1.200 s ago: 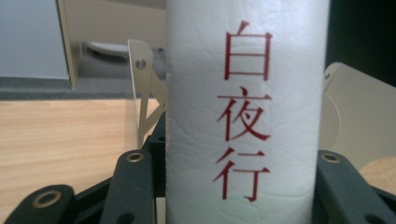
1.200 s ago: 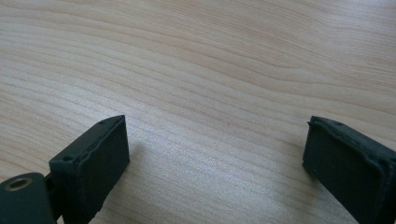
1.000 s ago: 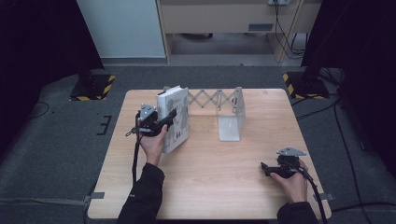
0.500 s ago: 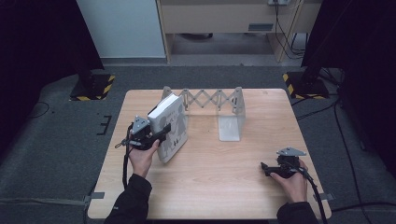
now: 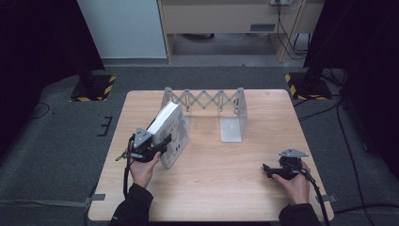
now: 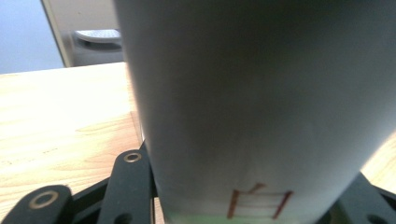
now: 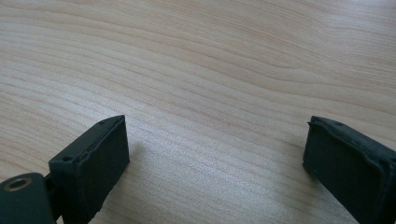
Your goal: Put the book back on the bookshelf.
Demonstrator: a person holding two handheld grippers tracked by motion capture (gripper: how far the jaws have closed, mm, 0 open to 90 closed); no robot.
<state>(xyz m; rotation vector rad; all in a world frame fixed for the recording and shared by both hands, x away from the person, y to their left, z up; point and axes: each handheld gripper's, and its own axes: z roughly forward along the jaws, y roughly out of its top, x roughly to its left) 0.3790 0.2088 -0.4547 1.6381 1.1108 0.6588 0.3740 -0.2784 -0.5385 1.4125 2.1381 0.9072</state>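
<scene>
Holding the book (image 5: 168,134) in my left gripper (image 5: 155,145), I judge it a stiff, fairly heavy block: a thick slab of pages that should not bend, with a smooth cover that could slide if the grip slackens. The spine edge, where I have it, seems the sound place to take hold.

High view: the book sits left of centre in the frame, tilted, its lower corner apparently on the desk (image 5: 211,188) and its top leaning toward the upper left. It is white, with dark print on the cover facing right. Behind it, near the upper middle, stands a pale rack (image 5: 207,101) with a scissor-lattice back and upright end plates; the book is just in front of the rack's left end. My right gripper (image 5: 270,170) lies low at the lower right, well apart from everything.

Left gripper view: the book's pale grey-white surface looms close and blurred, a reddish mark at the bottom; my jaws are clamped on either side of it.

Right gripper view: my jaws stand wide apart over bare wood, holding nothing.
</scene>
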